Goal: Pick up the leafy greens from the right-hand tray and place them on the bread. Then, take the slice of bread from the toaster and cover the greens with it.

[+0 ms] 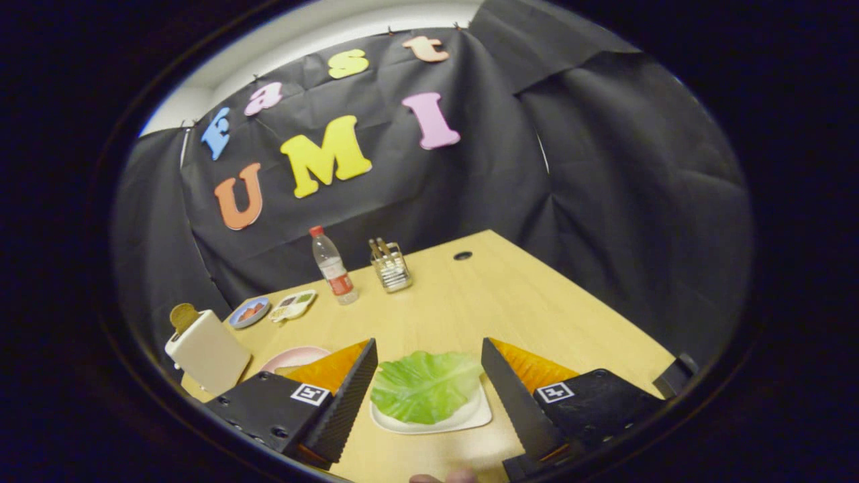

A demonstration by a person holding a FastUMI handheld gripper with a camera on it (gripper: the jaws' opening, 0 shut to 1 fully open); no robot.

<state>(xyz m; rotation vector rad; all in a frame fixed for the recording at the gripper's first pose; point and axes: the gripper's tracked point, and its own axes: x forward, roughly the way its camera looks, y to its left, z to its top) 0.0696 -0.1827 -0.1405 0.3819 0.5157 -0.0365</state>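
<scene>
- Gripper (pixel 428 372) spread wide, holding nothing; its two black ribbed fingers (pixel 349 402) stand apart on either side of the leafy greens (pixel 424 384) without touching them.
- Leafy greens lie flat on a white tray (pixel 470 419), directly between the fingers, covering most of the tray's surface.
- Tray rests on the light wooden tabletop (pixel 470 302).
- Pink plate (pixel 295 357) sits beside the left finger, partly hidden behind it; what lies on it cannot be made out clearly.
- White toaster (pixel 207 350) stands further to the left of the plate, near the tabletop's edge, with a brown slice of bread (pixel 182 314) sticking up from its top.
- Beyond the toaster, a small blue dish (pixel 249 312) with something reddish in it, and just beside that a pale compartment tray (pixel 293 304) with small coloured items.
- Clear plastic bottle (pixel 332 265) with a red cap stands upright further back, near the black cloth wall.
- Wire holder (pixel 390 267) with utensils stands next to the bottle.
- Small dark round hole (pixel 462 255) in the tabletop lies beyond the holder.
</scene>
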